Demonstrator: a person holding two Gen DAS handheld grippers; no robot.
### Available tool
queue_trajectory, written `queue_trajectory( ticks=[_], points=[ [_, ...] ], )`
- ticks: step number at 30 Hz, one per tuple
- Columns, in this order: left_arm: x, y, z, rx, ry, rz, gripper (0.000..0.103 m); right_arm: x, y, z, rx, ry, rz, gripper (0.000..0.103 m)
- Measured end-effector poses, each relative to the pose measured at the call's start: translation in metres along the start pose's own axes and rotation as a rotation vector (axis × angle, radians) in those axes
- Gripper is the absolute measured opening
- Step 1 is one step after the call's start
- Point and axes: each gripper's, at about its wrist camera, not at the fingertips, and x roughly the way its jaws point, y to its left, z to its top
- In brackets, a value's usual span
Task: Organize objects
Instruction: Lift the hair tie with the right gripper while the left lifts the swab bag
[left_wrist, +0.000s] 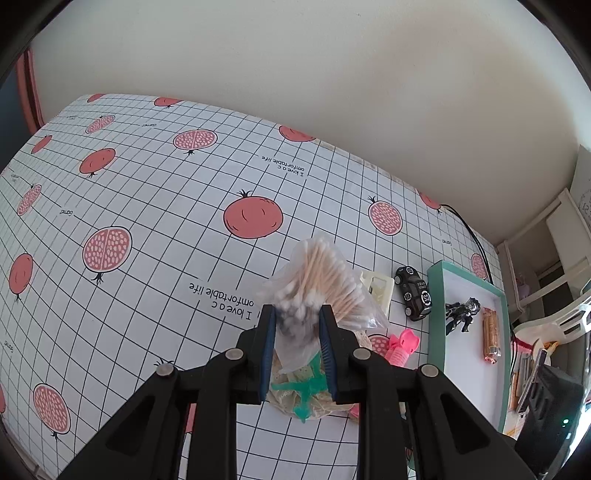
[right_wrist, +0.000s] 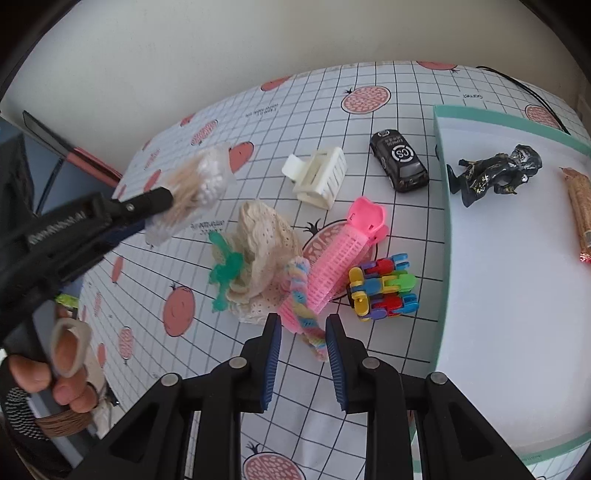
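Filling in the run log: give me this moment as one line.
left gripper: shut on bag of cotton swabs, lifted | right gripper: open, empty, above striped hair tie | tray: figurine

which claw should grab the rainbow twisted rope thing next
Right. The right claw is open and empty, with the rainbow rope just ahead between its fingers. The left claw is shut on the cotton swab bag.
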Motion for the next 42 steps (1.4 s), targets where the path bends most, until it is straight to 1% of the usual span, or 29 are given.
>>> queue_trajectory(
  ticks=[3,6,11,13,18,22,28,30,37,42],
  points=[
    [0.000,0.000,0.000,-0.002,-0.001,0.000,0.024,0.006,-0.001,0.000,-0.006,0.013,-0.008,0.028],
    [0.000,0.000,0.000,-0.001,-0.001,0.003,0.024,0.011,-0.001,-0.002,-0.013,0.027,-0.022,0.025],
    [0.001,0.000,-0.001,0.001,0.007,0.006,0.024,0.012,-0.003,-0.001,-0.010,0.024,-0.026,0.014],
    [0.002,0.000,-0.001,0.005,0.009,0.006,0.024,0.012,-0.005,-0.002,-0.007,0.023,-0.019,0.011],
    [0.001,0.001,-0.001,0.001,0.007,0.007,0.024,0.007,-0.004,0.001,0.009,0.005,0.064,0.009],
    [0.001,0.001,-0.002,0.001,0.007,0.004,0.024,0.000,-0.004,0.004,0.032,-0.034,0.127,0.008],
    [0.001,0.002,-0.002,0.002,0.007,0.002,0.024,-0.023,0.004,0.006,0.016,-0.124,0.200,0.008],
    [0.000,0.002,-0.001,0.003,0.008,0.001,0.024,-0.027,0.009,0.007,0.013,-0.139,0.212,0.008],
    [0.000,0.003,-0.002,0.005,0.008,0.000,0.024,-0.031,0.010,0.007,0.020,-0.150,0.211,0.008],
    [-0.002,0.002,-0.002,0.007,0.005,-0.003,0.024,-0.030,0.005,0.007,0.029,-0.155,0.166,0.008]
  ],
)
